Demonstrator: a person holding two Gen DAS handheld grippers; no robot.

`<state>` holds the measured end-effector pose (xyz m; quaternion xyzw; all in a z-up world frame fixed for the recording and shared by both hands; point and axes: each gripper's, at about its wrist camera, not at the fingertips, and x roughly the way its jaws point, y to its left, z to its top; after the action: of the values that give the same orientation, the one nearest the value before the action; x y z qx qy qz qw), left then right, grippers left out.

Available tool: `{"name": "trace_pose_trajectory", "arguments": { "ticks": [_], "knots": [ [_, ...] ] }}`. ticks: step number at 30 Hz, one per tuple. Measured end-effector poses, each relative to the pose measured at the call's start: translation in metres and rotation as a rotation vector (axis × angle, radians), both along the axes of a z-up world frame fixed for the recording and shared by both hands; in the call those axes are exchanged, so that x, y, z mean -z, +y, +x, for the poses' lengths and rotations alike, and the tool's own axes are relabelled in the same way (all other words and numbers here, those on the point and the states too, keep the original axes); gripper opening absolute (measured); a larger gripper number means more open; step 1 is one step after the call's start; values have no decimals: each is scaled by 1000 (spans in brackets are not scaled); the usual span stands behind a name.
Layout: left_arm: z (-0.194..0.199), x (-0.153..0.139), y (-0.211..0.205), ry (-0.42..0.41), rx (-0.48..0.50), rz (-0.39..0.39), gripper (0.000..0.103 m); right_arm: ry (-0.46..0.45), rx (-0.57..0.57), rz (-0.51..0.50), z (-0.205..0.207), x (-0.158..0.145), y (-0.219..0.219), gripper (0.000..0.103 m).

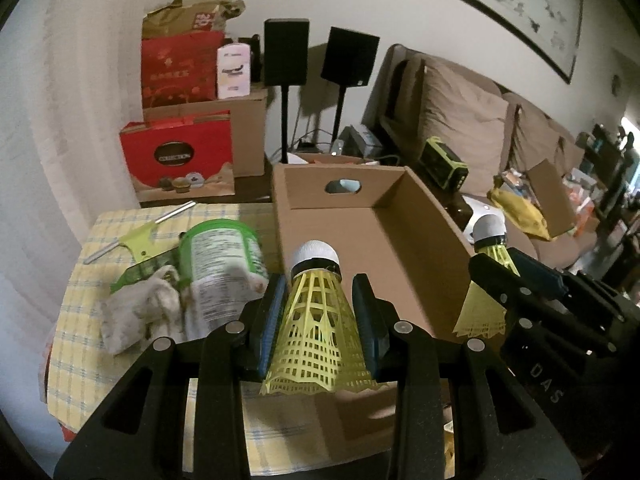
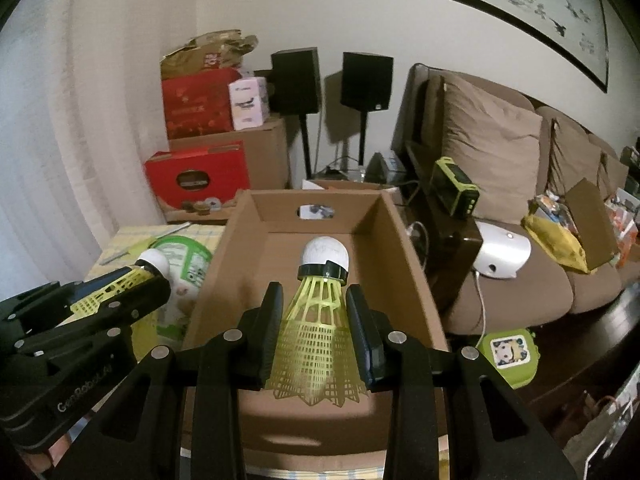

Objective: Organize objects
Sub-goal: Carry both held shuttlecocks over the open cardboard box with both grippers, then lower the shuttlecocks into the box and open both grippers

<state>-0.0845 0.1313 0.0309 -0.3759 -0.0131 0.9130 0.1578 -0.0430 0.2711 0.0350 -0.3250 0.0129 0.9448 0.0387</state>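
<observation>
My left gripper (image 1: 320, 292) is shut on a yellow shuttlecock (image 1: 318, 320), white cork tip forward, above the near left edge of an open cardboard box (image 1: 424, 216). My right gripper (image 2: 314, 308) is shut on a second yellow shuttlecock (image 2: 320, 320), held over the inside of the same box (image 2: 404, 248). Each gripper shows in the other's view: the right gripper (image 1: 498, 270) at the box's right side, the left gripper (image 2: 156, 276) to the left of the box. The box's floor looks bare.
On the checked tablecloth (image 1: 80, 320) lie a green-lidded tub (image 1: 224, 252), a crumpled white cloth (image 1: 148, 312) and a green-handled tool (image 1: 140, 236). Behind stand red gift boxes (image 1: 178, 160) and two black speakers (image 1: 286, 52). A brown sofa (image 2: 520, 272) with clutter lies right.
</observation>
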Motion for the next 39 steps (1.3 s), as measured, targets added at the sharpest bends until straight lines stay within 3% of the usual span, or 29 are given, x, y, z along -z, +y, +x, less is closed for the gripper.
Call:
{"name": "trace_pose_trajectory", "arguments": {
  "ticks": [17, 27, 29, 34, 39],
  "knots": [
    [-9, 39, 48, -65, 70, -20, 31, -82, 67, -4, -10, 42, 42, 33],
    [-8, 57, 59, -111, 85, -57, 31, -191, 85, 28, -18, 77, 55, 35],
    [-7, 56, 58, -106, 84, -61, 33, -203, 89, 33, -18, 82, 57, 35],
    [-4, 51, 52, -82, 71, -57, 60, -199, 103, 21, -15, 82, 61, 47],
    [-2, 42, 43, -48, 57, -56, 69, -179, 103, 7, -13, 72, 61, 52]
  ]
}}
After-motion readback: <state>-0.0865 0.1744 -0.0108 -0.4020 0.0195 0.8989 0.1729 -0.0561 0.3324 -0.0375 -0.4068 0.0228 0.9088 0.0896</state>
